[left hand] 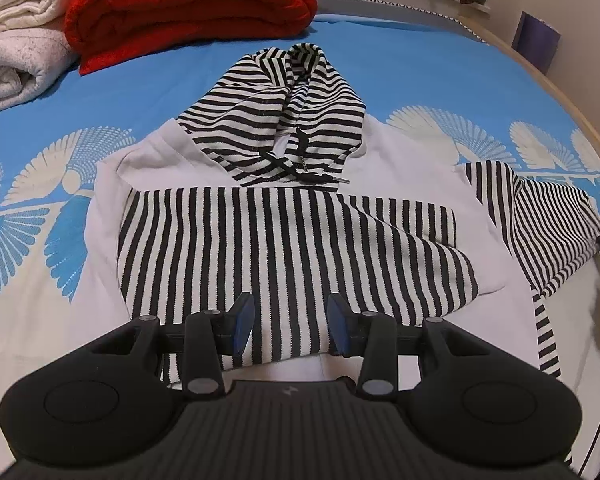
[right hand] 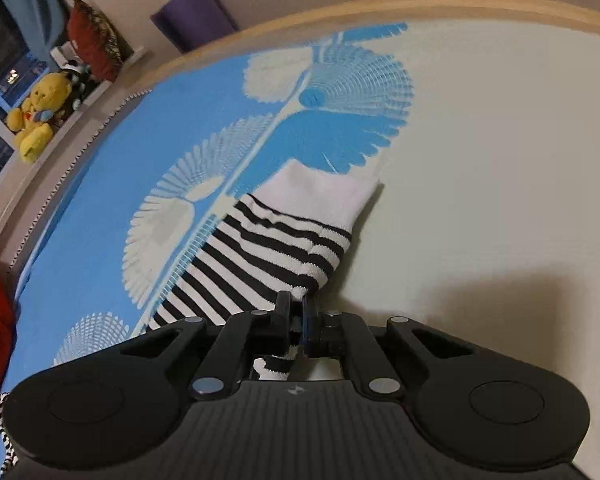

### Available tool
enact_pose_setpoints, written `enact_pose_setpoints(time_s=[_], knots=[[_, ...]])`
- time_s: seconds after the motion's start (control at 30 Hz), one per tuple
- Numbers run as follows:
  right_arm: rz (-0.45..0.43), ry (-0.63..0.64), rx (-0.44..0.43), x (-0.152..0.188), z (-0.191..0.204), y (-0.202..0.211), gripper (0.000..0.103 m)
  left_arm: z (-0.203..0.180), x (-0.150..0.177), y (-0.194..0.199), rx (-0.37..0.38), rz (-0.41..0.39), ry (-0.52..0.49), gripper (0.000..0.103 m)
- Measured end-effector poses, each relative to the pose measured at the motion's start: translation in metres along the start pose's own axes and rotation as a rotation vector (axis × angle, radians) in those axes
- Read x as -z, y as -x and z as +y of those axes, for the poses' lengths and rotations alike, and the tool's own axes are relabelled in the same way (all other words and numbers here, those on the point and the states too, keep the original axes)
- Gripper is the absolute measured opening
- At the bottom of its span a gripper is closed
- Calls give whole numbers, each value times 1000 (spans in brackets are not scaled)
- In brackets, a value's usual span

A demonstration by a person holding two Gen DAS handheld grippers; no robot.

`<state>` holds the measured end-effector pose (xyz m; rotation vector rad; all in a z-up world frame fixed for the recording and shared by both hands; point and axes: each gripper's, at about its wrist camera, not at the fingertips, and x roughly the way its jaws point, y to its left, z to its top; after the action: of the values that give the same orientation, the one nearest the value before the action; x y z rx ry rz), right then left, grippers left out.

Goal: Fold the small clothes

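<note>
Bedspread [right hand: 480,128] below, right hand-held gripper [right hand: 296,312] pinching sleeve [right hand: 284,240]

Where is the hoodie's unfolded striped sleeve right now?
In the right wrist view the striped sleeve lies on the blue-and-white bedspread, its white cuff pointing away, with the right gripper shut on its near edge.

A striped hooded sweatshirt [left hand: 284,216] is lying flat on the blue patterned bed [left hand: 148,92], one sleeve folded across its body. The left gripper [left hand: 291,330] is hovering over its hem, fingers [left hand: 242,320] apart, apparently gripping nothing. A red blanket [left hand: 188,8] is sitting beside white towels [left hand: 16,36].
</note>
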<state>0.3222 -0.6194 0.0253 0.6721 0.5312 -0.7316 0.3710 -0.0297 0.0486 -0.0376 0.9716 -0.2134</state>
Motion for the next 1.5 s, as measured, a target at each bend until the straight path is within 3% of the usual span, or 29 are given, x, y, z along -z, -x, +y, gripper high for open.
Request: enact_pose_setpoints(time_s=[0.1,0.27,0.33,0.43,0.63,0.73,0.83,0.93,1.0,1.03,1.1,1.17,1.23,1.33,1.43,1.5], knots=[[74,-34,23,2,-9,-15,14,-1,0,1,0,-1,0,45],[44,19,27,0,-3,-14,14,0,1,2,0,-2,0,45],[39,10,24,1,-5,-14,8,0,1,2,1,-3,0,45],[21,19,29,2,-2,-12,6,2,2,3,0,-2,3,45],[-80,128,12,6,31,8,5,11,3,8,-2,-5,10,45],[-171,256,-43,16,69,32,4,19,3,13,-7,-12,21,45],[-245,420,-183,44,121,67,4,33,1,19,-14,-22,44,45],[-242,599,-479,97,176,115,4,54,-4,26,-26,-39,90,45],[-152,735,-753,146,210,151,5,70,-8,29,-34,-45,135,45],[-64,782,-853,166,222,162,7,79,-10,31,-38,-47,164,45],[208,846,-977,204,243,175,12,97,-11,34,-44,-47,222,45],[337,856,-930,227,251,182,18,111,-12,36,-47,-45,255,45],[411,839,-812,232,255,185,20,120,-11,38,-47,-45,270,45],[423,710,-683,223,243,185,28,129,-10,38,-53,-43,285,45],[353,659,-618,218,216,172,33,140,-4,30,-54,-14,338,44],[367,666,-474,224,202,149,35,149,-1,22,-43,14,393,44]])
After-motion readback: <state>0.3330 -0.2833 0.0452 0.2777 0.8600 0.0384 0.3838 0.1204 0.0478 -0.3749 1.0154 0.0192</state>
